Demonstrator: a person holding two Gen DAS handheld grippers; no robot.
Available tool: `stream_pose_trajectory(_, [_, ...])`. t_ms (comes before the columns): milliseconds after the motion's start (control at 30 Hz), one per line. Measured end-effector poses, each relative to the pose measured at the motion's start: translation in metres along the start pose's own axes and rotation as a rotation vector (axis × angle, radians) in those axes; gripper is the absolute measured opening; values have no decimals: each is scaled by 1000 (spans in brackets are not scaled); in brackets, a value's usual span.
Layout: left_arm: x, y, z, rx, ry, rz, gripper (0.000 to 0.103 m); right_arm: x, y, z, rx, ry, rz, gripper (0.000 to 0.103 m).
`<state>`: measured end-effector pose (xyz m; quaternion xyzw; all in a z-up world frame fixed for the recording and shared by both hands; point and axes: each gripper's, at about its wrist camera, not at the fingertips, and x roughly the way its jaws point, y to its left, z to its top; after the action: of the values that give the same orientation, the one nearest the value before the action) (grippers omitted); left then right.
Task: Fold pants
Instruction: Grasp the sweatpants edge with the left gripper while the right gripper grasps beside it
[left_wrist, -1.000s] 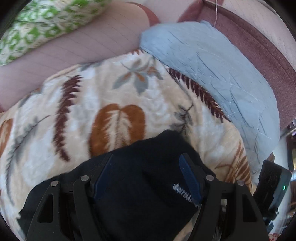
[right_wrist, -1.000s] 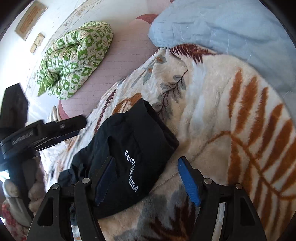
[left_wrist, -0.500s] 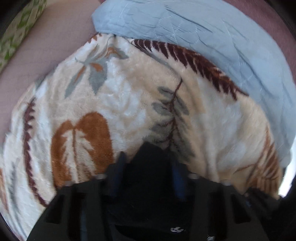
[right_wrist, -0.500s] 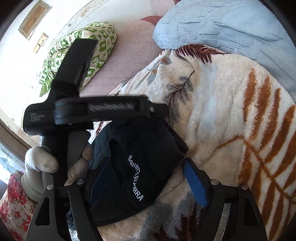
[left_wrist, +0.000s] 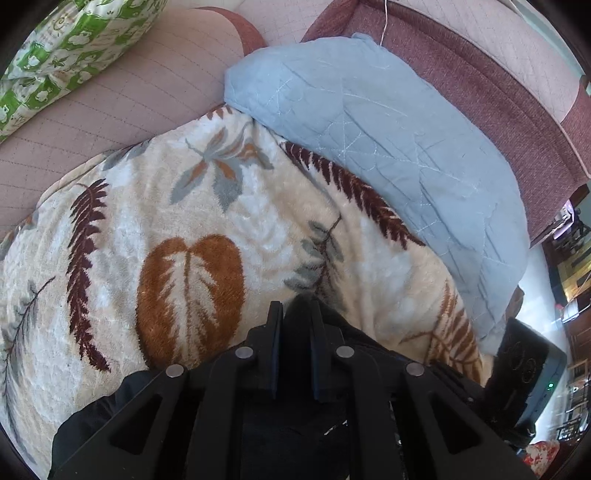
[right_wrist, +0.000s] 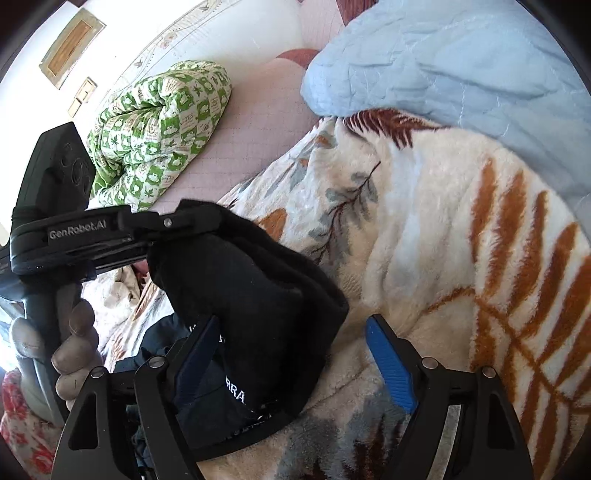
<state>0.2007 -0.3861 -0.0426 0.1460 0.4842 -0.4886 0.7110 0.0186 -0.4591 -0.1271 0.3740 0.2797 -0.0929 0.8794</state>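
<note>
The black pants (right_wrist: 258, 295) with white lettering lie bunched on a leaf-patterned fleece blanket (right_wrist: 424, 240). My left gripper (left_wrist: 295, 317) is shut on a fold of the pants (left_wrist: 88, 428), black cloth pinched between its pads. In the right wrist view the left gripper (right_wrist: 210, 218) holds that edge raised above the blanket, with a person's hand (right_wrist: 74, 350) on its handle. My right gripper (right_wrist: 295, 354) stands open wide. Its left finger lies over the lettered part of the pants, its right finger over bare blanket, and neither pad presses the cloth.
A pale blue quilt (left_wrist: 369, 129) lies beyond the blanket to the right. A rolled green-and-white quilt (right_wrist: 159, 122) sits on the pink quilted sheet (left_wrist: 129, 92) at the far left. A maroon padded edge (left_wrist: 498, 110) runs behind the blue quilt.
The left jaws closed from wide open onto the far edge of the pants and lifted it off the blanket. The right jaws spread a little wider; that hand stayed put.
</note>
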Motion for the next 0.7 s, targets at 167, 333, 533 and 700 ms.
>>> stream_pose_trajectory(167, [-8,-4,-3,-8,-24,-32,12,0,-6,0,30,-6,11,88])
stream_pose_trajectory(333, [-25,-3,-5,-14,-40,-60,12,5,-4,-1,28,-6,90,89])
stream_pose_trajectory(533, [-45,-4,-16,-25,-58,-36,12,10,-12,2,118,42,242,50])
stream_pose_trajectory(700, [-71,4,-27,-61,-92,-34,12,-4,-3,4,129,58,301,28])
